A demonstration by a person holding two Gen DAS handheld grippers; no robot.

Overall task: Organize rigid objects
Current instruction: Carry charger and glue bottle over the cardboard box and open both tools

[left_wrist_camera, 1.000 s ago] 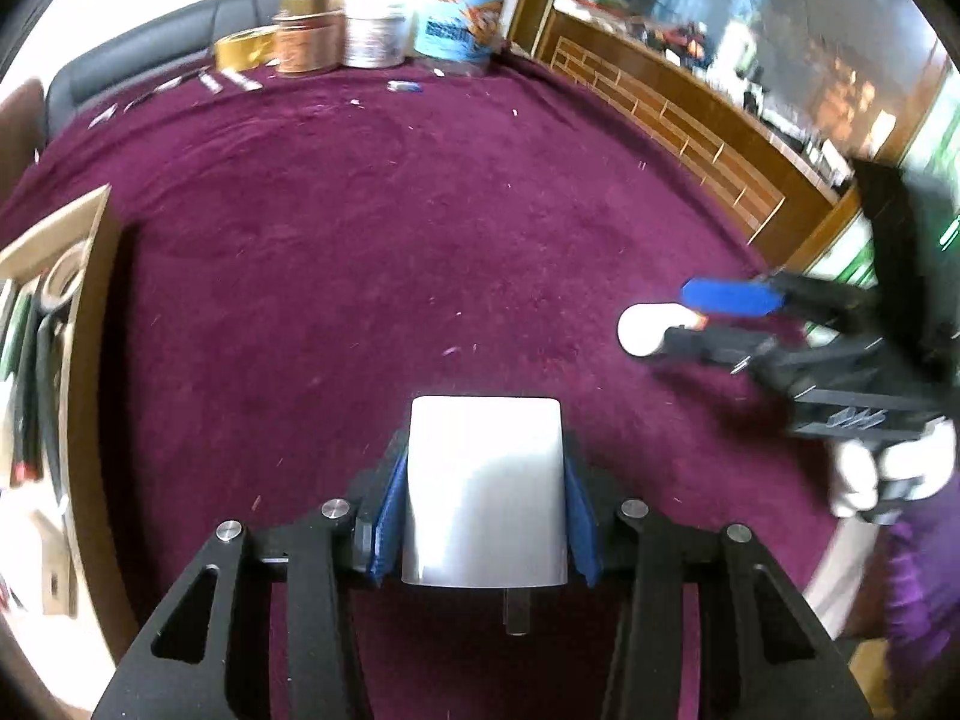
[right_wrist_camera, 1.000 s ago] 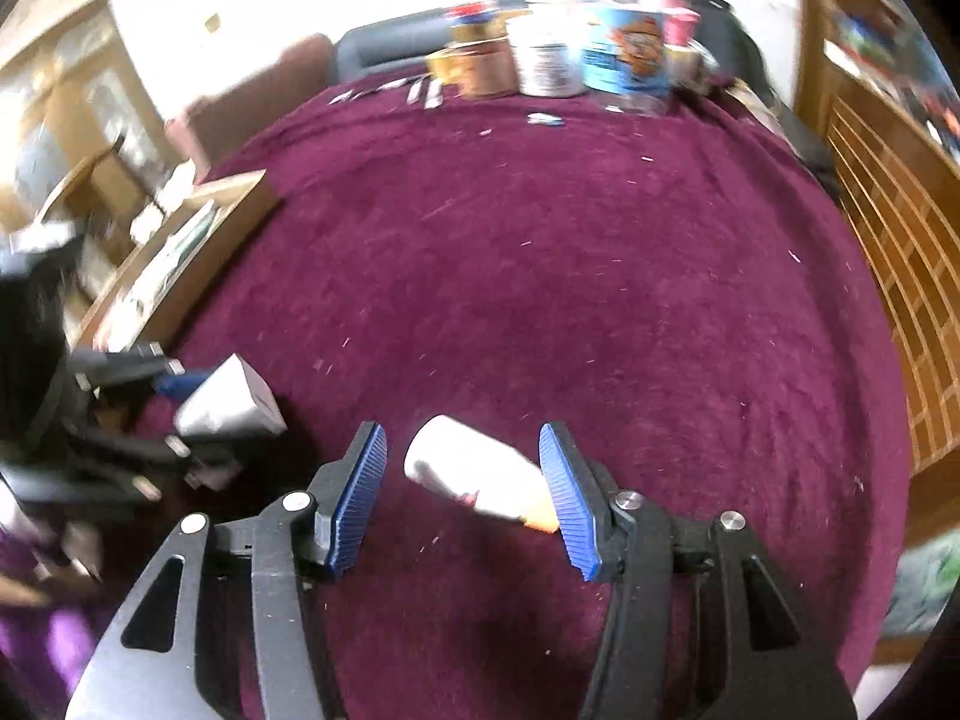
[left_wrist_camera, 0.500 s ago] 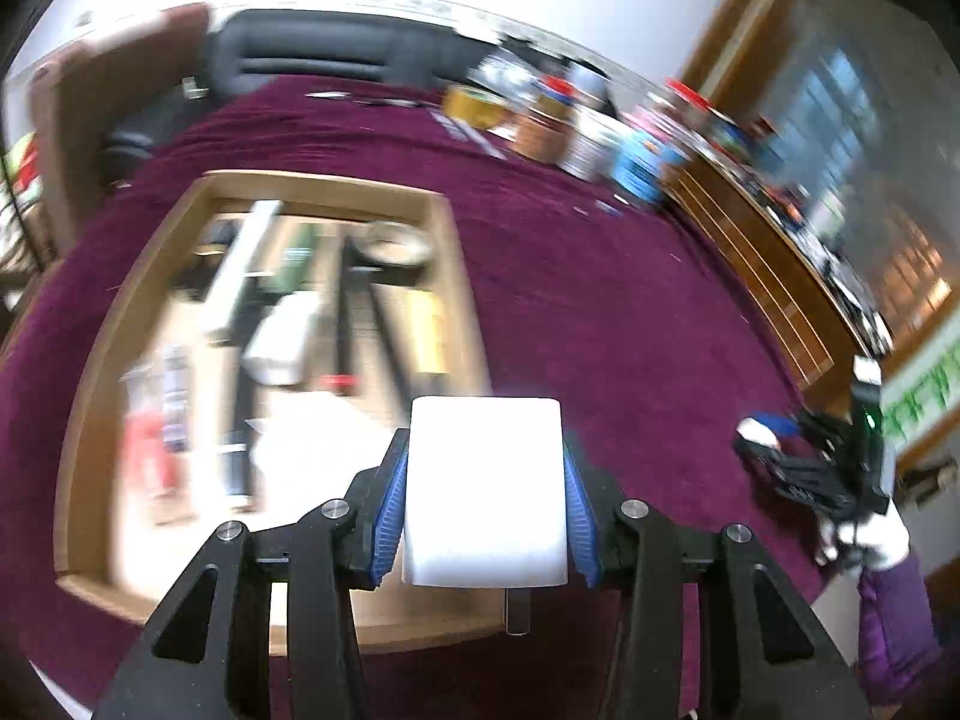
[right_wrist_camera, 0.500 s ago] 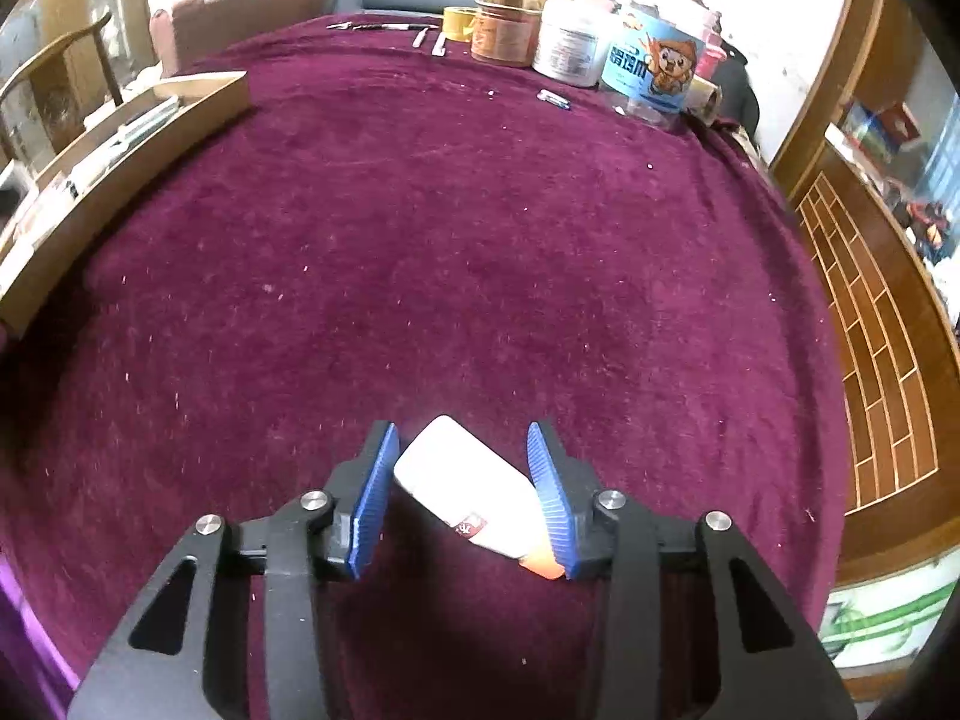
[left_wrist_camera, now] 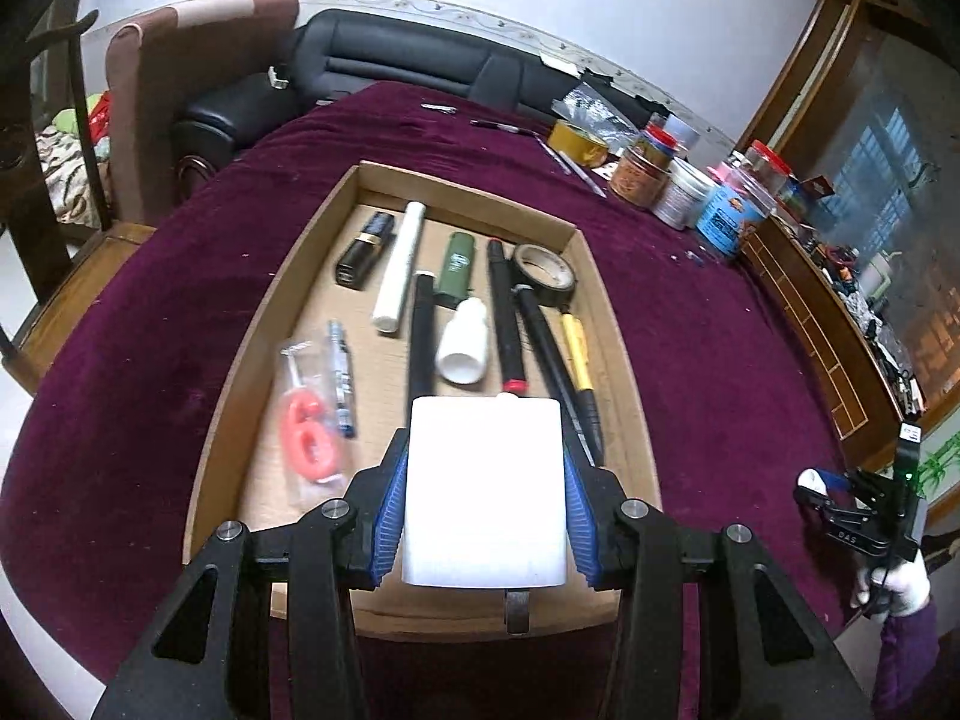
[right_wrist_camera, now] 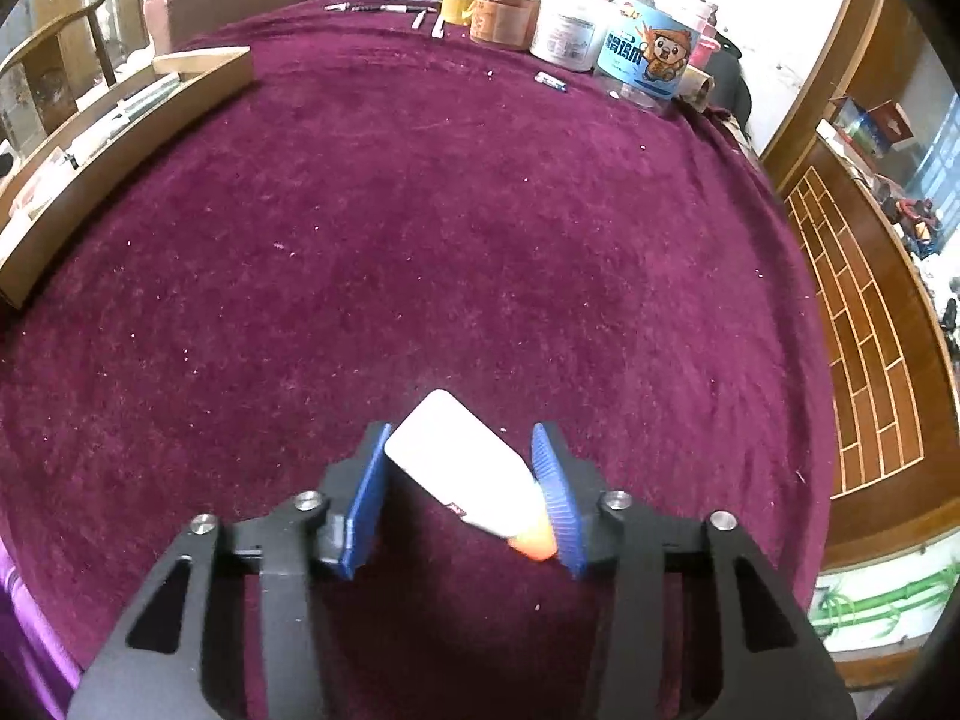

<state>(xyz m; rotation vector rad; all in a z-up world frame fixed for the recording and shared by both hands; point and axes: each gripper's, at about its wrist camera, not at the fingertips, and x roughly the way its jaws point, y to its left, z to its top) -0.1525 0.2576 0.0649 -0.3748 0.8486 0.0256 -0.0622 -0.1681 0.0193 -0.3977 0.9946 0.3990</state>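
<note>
From the left wrist view, we hold the left gripper [left_wrist_camera: 485,498] clamped on a white rectangular block [left_wrist_camera: 485,489], both blue pads pressed flat against its sides. It hangs over the near end of a shallow cardboard tray [left_wrist_camera: 612,324] set on the purple tablecloth [left_wrist_camera: 708,348]. In the tray lie a white bottle [left_wrist_camera: 463,342], a white tube [left_wrist_camera: 399,267], a roll of black tape [left_wrist_camera: 544,274], a green cylinder [left_wrist_camera: 457,264], a black case [left_wrist_camera: 365,249], several dark pens and a bagged orange item [left_wrist_camera: 306,429]. At the far right, our gloved hand [left_wrist_camera: 894,585] carries the right gripper [left_wrist_camera: 819,489] low over the cloth, well apart from the tray. Jars and tubs [left_wrist_camera: 690,195] cluster at the table's far edge.

From the right wrist view, the right gripper [right_wrist_camera: 459,492] is closing around a small white bottle with an orange cap [right_wrist_camera: 465,477] — it lies slanted on the cloth between the 2 blue pads. The cap end touches the right pad and the base corner sits against the left pad, though we cannot tell if the grip is firm. The tray [right_wrist_camera: 126,138] sits at the upper left, well away.
</note>
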